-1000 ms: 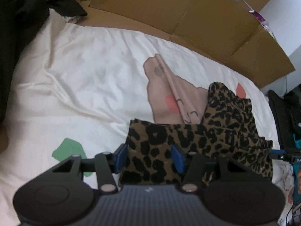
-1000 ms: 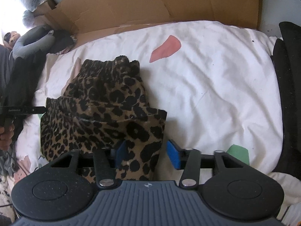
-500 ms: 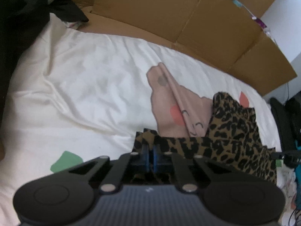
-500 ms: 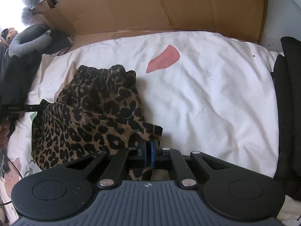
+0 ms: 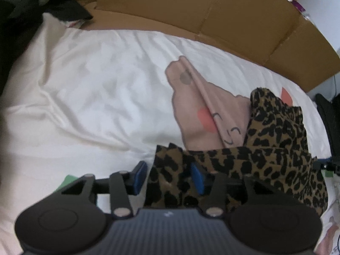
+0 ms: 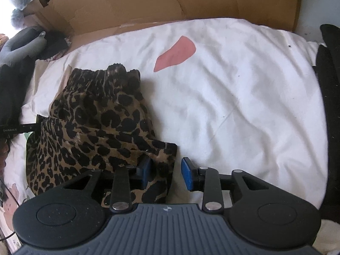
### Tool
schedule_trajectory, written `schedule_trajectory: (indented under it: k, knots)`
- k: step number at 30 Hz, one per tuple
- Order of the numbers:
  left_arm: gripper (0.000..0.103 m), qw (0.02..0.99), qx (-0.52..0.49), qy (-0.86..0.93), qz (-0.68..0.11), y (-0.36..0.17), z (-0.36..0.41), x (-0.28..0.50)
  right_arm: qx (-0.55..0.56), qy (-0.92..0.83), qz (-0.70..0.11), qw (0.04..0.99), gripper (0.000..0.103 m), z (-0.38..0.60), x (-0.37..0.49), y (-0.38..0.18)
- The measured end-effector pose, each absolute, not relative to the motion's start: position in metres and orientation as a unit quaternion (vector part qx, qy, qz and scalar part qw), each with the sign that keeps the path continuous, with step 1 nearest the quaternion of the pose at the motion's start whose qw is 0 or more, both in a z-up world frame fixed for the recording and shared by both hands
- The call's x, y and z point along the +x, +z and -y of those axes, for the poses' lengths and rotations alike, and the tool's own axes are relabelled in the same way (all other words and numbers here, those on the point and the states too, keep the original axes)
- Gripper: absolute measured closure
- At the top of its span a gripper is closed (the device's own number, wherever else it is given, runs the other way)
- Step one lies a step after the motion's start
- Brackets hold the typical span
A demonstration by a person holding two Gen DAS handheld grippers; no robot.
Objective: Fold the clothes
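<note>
A leopard-print garment (image 5: 276, 148) lies folded over on the white bed sheet (image 5: 95, 106). My left gripper (image 5: 169, 178) has its jaws opening. The garment's near left corner hangs loosely between its blue pads (image 5: 140, 177), with a gap on the left side. In the right wrist view the same garment (image 6: 95, 116) lies left of centre. My right gripper (image 6: 166, 173) also has its jaws opening. The near right corner stands between them, clear of the right-hand pad (image 6: 188, 176). The left gripper's tip (image 6: 17, 129) shows at the garment's far left edge.
Flattened cardboard (image 5: 212, 10) stands along the far side of the bed. Dark clothing (image 6: 329, 106) is piled at the right edge and a grey plush toy (image 6: 21, 44) lies at the far left. The sheet carries a pink animal print (image 5: 201, 106) and a red patch (image 6: 176, 53).
Both grippers were open a second ago, shut on the garment's near corners half a second ago, and now stand apart again. Both have sunk a little toward the sheet.
</note>
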State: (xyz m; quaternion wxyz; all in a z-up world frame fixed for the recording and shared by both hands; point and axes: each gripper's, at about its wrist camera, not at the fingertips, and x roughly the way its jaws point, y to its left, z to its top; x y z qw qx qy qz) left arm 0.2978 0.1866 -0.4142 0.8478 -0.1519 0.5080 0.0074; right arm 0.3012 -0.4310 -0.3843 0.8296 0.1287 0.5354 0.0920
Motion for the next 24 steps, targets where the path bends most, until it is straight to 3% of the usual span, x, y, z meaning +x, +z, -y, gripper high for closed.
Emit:
schedule_trajectory:
  k: [5,9,13,14,24]
  knots:
    - [0.053,0.857,-0.123,0.000,-0.501,-0.417,-0.179,0.298,0.084,0.115,-0.530,0.836,0.065,0.419,0.305,-0.390]
    - [0.060,0.855,-0.129,-0.004,-0.501,-0.416,-0.180,0.297,0.091,0.119,-0.532,0.834,0.078,0.418,0.307,-0.390]
    - [0.089,0.857,-0.139,-0.009,-0.497,-0.416,-0.180,0.293,0.112,0.114,-0.525,0.836,0.090,0.419,0.304,-0.388]
    - [0.092,0.857,-0.138,-0.012,-0.497,-0.415,-0.179,0.292,0.112,0.113,-0.522,0.838,0.093,0.419,0.303,-0.387]
    - [0.094,0.878,-0.140,0.010,-0.458,-0.378,-0.177,0.271,0.129,0.093,-0.477,0.864,0.095,0.427,0.282,-0.354]
